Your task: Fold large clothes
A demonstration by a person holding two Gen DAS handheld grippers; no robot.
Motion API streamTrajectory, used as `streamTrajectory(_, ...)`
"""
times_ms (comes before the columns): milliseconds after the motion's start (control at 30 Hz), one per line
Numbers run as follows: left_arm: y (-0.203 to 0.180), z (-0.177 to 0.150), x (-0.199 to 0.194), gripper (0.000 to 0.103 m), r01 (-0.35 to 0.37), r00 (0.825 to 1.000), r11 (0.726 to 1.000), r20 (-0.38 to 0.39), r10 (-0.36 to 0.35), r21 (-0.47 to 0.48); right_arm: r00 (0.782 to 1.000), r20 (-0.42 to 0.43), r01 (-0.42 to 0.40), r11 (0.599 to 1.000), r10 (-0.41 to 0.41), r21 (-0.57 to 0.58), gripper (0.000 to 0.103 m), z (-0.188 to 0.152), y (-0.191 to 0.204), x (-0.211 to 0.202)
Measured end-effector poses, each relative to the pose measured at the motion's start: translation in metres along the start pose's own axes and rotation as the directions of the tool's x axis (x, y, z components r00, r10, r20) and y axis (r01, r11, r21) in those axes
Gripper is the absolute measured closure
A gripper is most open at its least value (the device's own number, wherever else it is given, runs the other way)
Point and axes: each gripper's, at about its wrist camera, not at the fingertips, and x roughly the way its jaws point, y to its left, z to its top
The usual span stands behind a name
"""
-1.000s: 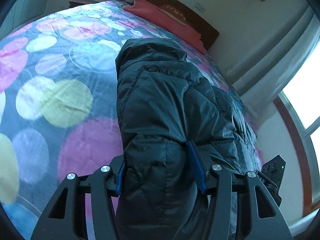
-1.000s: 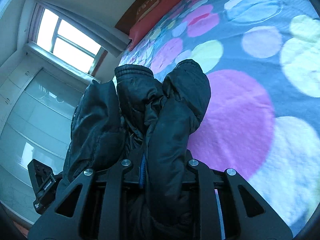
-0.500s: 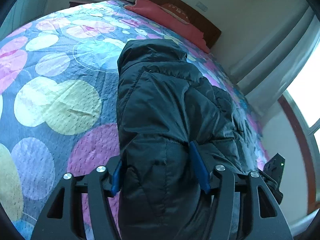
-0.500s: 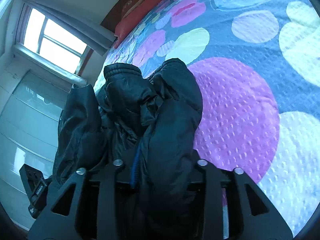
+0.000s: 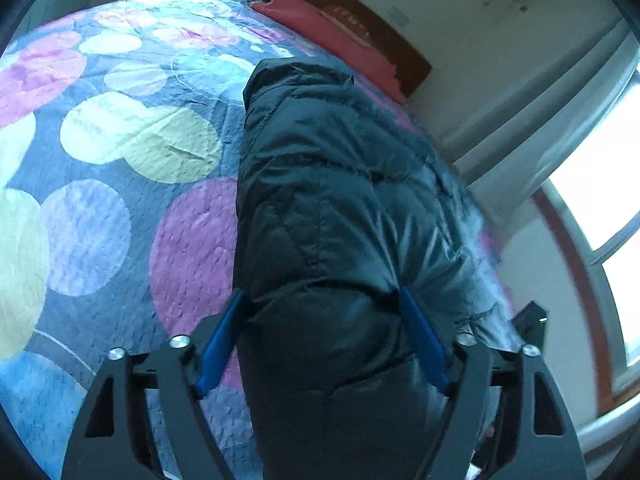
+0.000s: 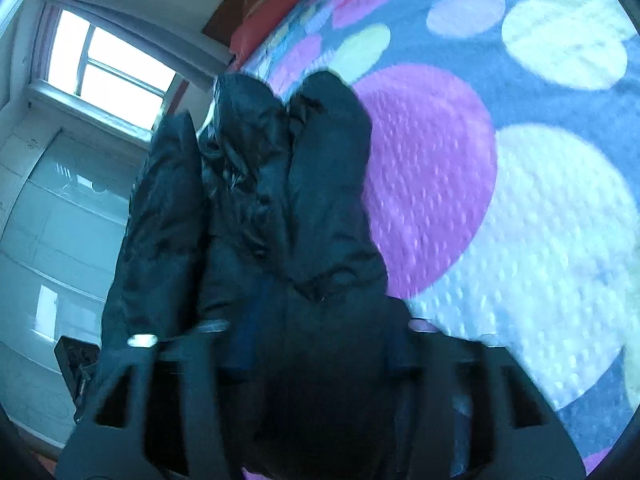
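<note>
A black puffer jacket (image 5: 340, 208) hangs bunched over the bed's polka-dot cover (image 5: 120, 168). My left gripper (image 5: 320, 320) holds a thick fold of it between its blue pads (image 5: 218, 340), jaws spread wide around the padding. In the right wrist view the jacket (image 6: 280, 200) fills the middle, with two rounded folds sticking up. My right gripper (image 6: 316, 344) is shut on the jacket; its fingertips are buried in dark fabric. The other gripper's body shows at each frame's lower edge.
Red pillows (image 5: 328, 28) and a dark headboard (image 5: 360, 20) lie at the far end of the bed. A bright window (image 6: 104, 68) with curtains and a pale wardrobe (image 6: 52, 216) stand beside the bed. The polka-dot cover (image 6: 540, 200) spreads to the right.
Both grippers have come down lower and closer to the bed cover with the jacket still held. The right view is now motion-blurred.
</note>
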Motion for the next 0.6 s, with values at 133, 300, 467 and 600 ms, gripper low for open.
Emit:
streamTrajectory(133, -0.011, -0.006, 0.01, 0.038, -0.07, 0.998, 0.996, 0.014, 0.069, 0.059, 1.0, 0.013, -0.016, 1.0, 0.016, 0.001, 0.072, -0.003, -0.007, 0.003)
streamTrajectory(300, -0.009, -0.009, 0.009, 0.041, -0.065, 0.998, 0.996, 0.025, 0.063, 0.058, 0.999, 0.038, -0.016, 1.0, 0.015, 0.012, 0.075, -0.016, -0.007, -0.007)
streamTrajectory(467, -0.005, -0.008, 0.006, 0.043, -0.033, 0.999, 0.996, 0.02, 0.031, 0.084, 0.998, 0.048, -0.033, 0.999, 0.032, 0.016, 0.075, -0.027, -0.009, -0.015)
streamTrajectory(600, 0.003, -0.003, 0.002, 0.042, -0.005, 1.0, 0.998, 0.013, 0.004, 0.063, 0.999, 0.033, -0.023, 1.0, 0.023, 0.011, 0.067, -0.024, -0.003, -0.023)
